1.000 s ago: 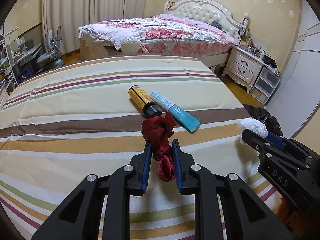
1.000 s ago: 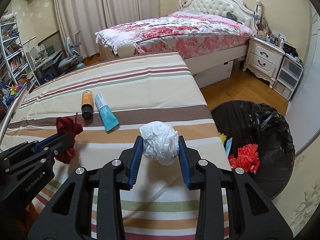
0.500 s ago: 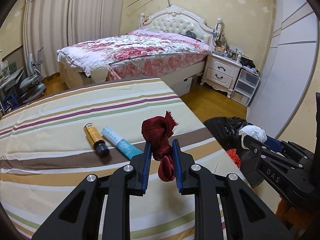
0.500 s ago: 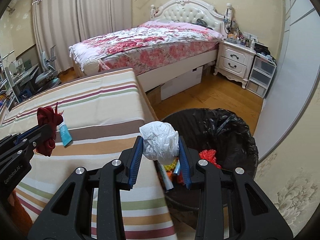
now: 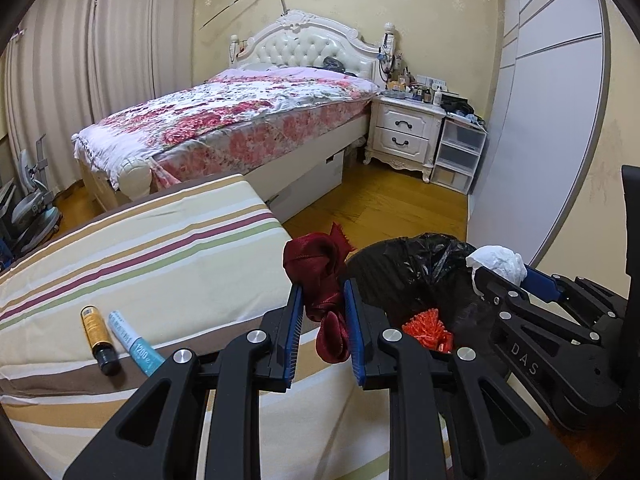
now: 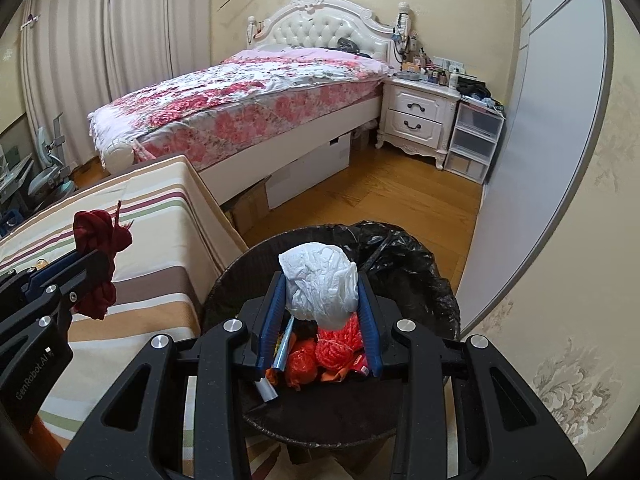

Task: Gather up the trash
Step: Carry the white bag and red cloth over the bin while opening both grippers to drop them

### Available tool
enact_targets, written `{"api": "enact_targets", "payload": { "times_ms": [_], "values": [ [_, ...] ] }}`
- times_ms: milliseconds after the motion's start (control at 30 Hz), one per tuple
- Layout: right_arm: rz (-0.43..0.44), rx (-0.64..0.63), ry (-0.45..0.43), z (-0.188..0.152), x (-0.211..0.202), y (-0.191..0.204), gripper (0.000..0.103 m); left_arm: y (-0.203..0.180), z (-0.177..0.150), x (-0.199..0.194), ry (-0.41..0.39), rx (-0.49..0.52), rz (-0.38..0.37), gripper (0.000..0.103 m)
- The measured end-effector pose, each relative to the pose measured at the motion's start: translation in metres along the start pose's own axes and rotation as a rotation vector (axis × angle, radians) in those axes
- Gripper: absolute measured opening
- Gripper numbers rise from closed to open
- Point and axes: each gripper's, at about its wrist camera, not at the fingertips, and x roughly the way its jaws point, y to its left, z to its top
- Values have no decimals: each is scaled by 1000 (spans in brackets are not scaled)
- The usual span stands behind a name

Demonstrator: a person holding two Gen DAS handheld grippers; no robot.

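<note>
My left gripper (image 5: 322, 300) is shut on a knotted dark red ribbon (image 5: 320, 276) and holds it over the striped table's right edge, just left of the black-lined trash bin (image 5: 416, 264). My right gripper (image 6: 322, 276) is shut on a crumpled white tissue (image 6: 318, 282) and holds it directly above the open bin (image 6: 404, 248), which holds red and orange scraps (image 6: 332, 350). The ribbon (image 6: 96, 236) and left gripper show at the left of the right wrist view. An orange bottle (image 5: 96, 332) and a teal tube (image 5: 134, 340) lie on the table.
The striped table (image 5: 160, 264) fills the left. Behind it stand a floral bed (image 5: 240, 120), a white nightstand (image 5: 408, 132) and plastic drawers (image 5: 456, 156). A grey wardrobe door (image 6: 532, 120) is close on the right of the bin. Wooden floor (image 6: 384, 196) lies beyond.
Both grippers have swung to the right with their loads. The right gripper went from over the table to over the bin; the left moved to the table's right edge.
</note>
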Motion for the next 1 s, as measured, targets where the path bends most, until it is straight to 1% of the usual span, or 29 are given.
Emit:
{"api": "enact_targets", "payload": {
  "times_ms": [133, 400, 933, 1000],
  "values": [
    [-19, 11, 10, -1, 10, -4, 34, -11, 4, 15, 17, 27, -9, 22],
    [-40, 32, 17, 1, 20, -11, 34, -18, 6, 34, 42, 42, -11, 22],
    [-72, 65, 26, 3, 29, -25, 34, -30, 9, 48, 63, 62, -2, 23],
    [-78, 68, 21, 4, 29, -25, 36, -31, 9, 49, 65, 64, -3, 23]
  ]
}}
